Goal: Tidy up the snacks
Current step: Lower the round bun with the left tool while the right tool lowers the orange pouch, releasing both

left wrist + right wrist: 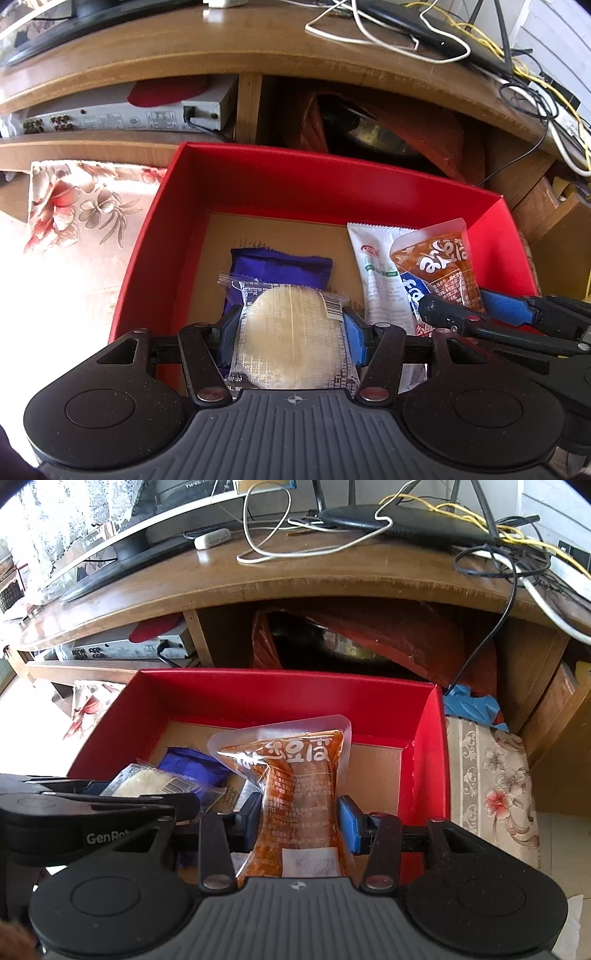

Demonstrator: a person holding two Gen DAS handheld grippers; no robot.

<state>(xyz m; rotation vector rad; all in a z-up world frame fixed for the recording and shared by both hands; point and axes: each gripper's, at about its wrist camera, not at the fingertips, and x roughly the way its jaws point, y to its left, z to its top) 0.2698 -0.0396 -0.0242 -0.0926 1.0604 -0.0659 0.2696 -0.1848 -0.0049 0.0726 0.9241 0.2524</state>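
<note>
A red box (325, 177) (280, 694) with a brown cardboard floor stands below a wooden desk. My left gripper (291, 332) is shut on a clear-wrapped pale round cake (291, 332) (147, 781), held above a purple snack packet (280, 267) (192, 762) lying in the box. My right gripper (300, 818) is shut on an orange sauce-coloured snack pouch (291, 771) (439, 266), held over the box's right half. A white and green packet (376, 273) lies on the box floor under that pouch. Each gripper (476, 314) (92, 801) shows at the edge of the other's view.
The box stands on a floral cloth (81, 206) (491, 775). Behind it the desk shelf holds a silver player (122, 114) and an orange bag (369, 635) around a dark pot. Tangled cables (498, 542) and a monitor base (110, 565) lie on the desk top.
</note>
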